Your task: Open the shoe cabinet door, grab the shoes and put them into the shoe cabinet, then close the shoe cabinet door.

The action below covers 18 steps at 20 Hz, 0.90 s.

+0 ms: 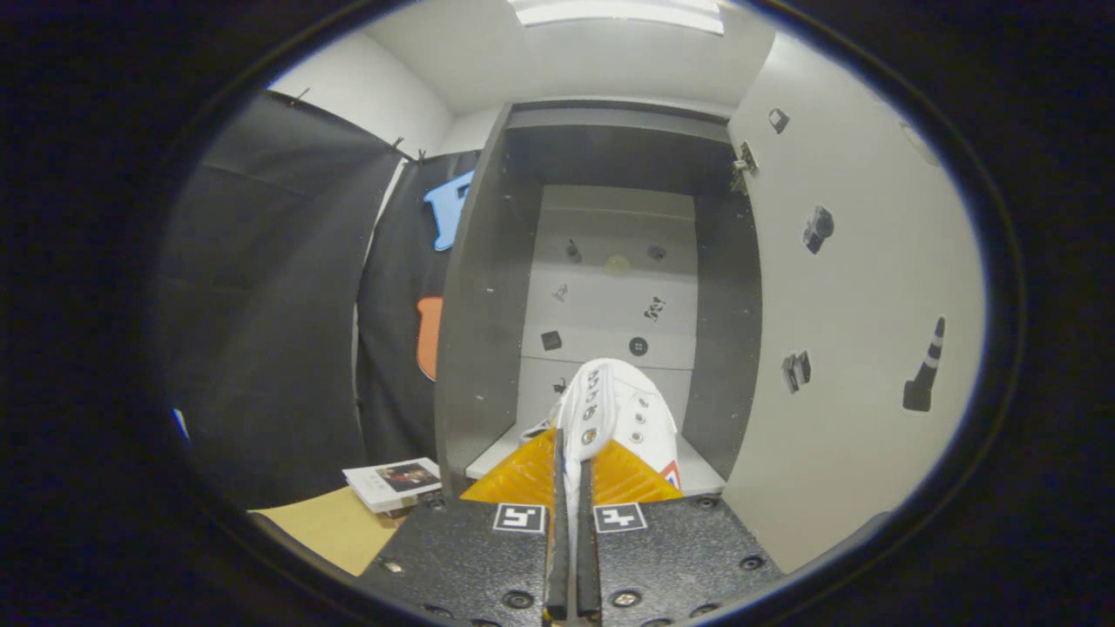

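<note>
Shoe (620, 409) inside cabinet (475, 348), between fingers (558, 488)

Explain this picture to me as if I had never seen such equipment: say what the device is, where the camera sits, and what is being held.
This is a handheld two-finger tool that a person carries; there is no robot arm. The camera rides on the tool and looks forward along its two fingers, which is why they rise from the bottom of the round fisheye view. The fingers are nearly closed, pinching the edge of a white lace-up canvas shoe, which points away from the camera into a dark grey open shoe cabinet. The cabinet's pale door stands swung open on the right, with small stickers on it. Left of the cabinet, a thin booklet lies on a tan surface.
</note>
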Each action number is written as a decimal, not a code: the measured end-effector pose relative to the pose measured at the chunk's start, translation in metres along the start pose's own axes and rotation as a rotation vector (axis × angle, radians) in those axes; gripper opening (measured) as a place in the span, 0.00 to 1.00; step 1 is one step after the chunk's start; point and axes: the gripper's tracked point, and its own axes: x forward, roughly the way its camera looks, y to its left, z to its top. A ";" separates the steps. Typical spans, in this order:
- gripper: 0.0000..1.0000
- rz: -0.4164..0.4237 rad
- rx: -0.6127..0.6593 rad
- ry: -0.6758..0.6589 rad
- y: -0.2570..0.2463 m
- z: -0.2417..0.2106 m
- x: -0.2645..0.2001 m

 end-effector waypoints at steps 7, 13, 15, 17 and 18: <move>0.07 -0.062 -0.026 0.056 -0.036 -0.008 0.078; 0.07 -0.106 0.016 0.128 -0.068 -0.028 0.170; 0.07 -0.119 0.046 0.154 -0.076 -0.038 0.196; 0.07 -0.123 0.026 0.202 -0.081 -0.055 0.219; 0.08 -0.114 0.012 0.217 -0.081 -0.062 0.229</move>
